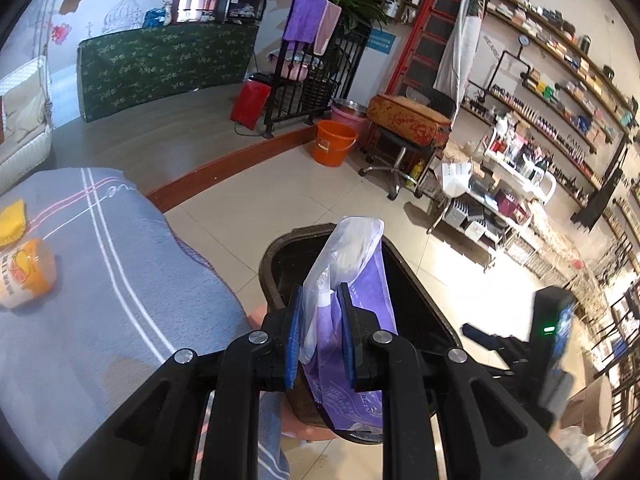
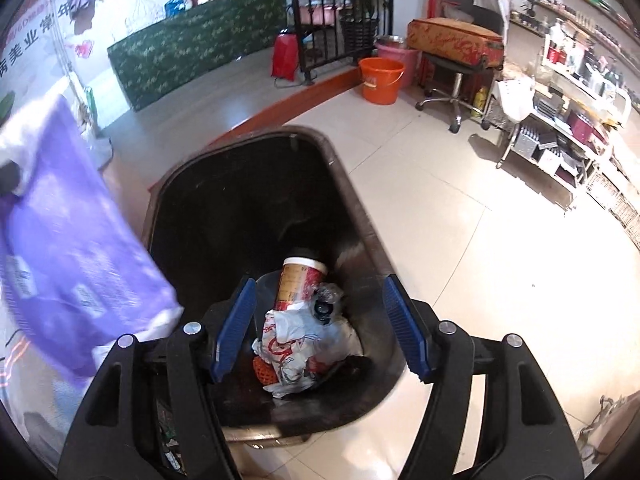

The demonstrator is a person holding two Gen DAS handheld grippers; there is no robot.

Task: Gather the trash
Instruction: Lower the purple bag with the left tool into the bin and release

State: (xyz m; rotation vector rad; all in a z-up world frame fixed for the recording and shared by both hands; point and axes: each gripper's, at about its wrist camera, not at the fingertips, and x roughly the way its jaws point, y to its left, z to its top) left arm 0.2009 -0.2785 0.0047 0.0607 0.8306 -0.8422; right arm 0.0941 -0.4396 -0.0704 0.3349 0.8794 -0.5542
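Note:
My left gripper [image 1: 320,312] is shut on a purple and clear plastic bag [image 1: 352,288] and holds it over the dark trash bin [image 1: 280,256]. The same bag [image 2: 72,248] hangs at the left of the right wrist view, beside the bin [image 2: 352,216]. My right gripper [image 2: 320,328] is open and empty above the bin's mouth. In the bin lie a red and white cup [image 2: 298,280], a crumpled white and red wrapper [image 2: 300,344] and a small orange net [image 2: 264,372].
A table with a grey striped cloth [image 1: 100,280] is at the left, with an orange juice bottle [image 1: 24,276] and a yellow cloth [image 1: 12,220] on it. An orange bucket [image 1: 334,142], a stool with a suitcase [image 1: 408,120] and product shelves [image 1: 500,184] stand on the tiled floor beyond.

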